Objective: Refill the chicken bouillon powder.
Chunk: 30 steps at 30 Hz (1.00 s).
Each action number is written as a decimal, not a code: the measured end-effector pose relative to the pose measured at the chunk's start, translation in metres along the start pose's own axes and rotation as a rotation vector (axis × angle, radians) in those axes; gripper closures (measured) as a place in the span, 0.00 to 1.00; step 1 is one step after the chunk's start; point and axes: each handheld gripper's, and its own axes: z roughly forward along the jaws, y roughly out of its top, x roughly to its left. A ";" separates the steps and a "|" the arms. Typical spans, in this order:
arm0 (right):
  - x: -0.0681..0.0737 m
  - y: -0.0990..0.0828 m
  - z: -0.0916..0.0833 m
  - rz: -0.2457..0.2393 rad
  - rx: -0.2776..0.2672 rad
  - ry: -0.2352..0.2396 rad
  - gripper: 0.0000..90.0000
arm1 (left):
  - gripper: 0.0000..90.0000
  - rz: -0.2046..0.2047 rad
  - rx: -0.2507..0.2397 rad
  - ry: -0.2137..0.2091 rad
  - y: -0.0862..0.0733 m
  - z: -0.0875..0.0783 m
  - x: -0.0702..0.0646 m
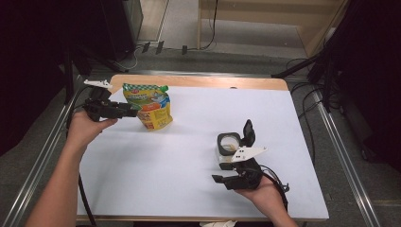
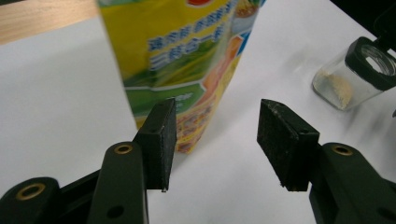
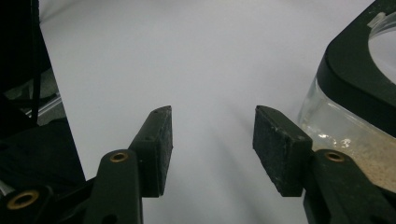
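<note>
Glossy yellow pouch [image 1: 150, 107], glass jar [image 1: 227, 144]

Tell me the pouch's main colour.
The pouch is mainly yellow with green bands and blue lettering, clearest in the left gripper view.

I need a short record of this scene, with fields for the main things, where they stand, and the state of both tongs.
surface: white table top
pouch: yellow and green pouch, upright, far left of the table
jar: glass jar with a black rim, open, some beige powder at the bottom, near right
lid: black, hinged, flipped up beside the jar
left tongs: left tongs, open, nothing between the pads, close beside the pouch
right tongs: right tongs, open, nothing between the pads, next to the jar
</note>
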 end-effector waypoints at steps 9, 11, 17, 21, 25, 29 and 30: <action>-0.001 0.000 -0.001 0.002 -0.002 -0.002 0.55 | 0.51 -0.011 0.019 0.035 0.010 0.000 0.017; -0.001 0.000 -0.001 0.002 -0.001 -0.003 0.55 | 0.50 -0.008 0.020 0.029 0.012 0.000 0.018; -0.001 -0.001 0.001 0.001 0.003 -0.004 0.55 | 0.49 0.001 0.005 0.014 0.025 0.008 0.019; -0.001 -0.001 0.002 0.004 0.009 -0.006 0.55 | 0.50 0.008 0.003 0.005 0.030 0.012 0.018; -0.002 -0.002 0.002 0.003 0.008 -0.007 0.55 | 0.51 0.030 0.007 0.006 0.034 0.021 0.013; -0.003 -0.002 0.002 0.004 0.006 -0.007 0.55 | 0.54 0.031 0.009 0.010 0.035 0.024 0.011; -0.003 -0.002 0.002 0.006 0.006 -0.008 0.55 | 0.56 0.031 0.019 -0.005 0.035 0.025 0.011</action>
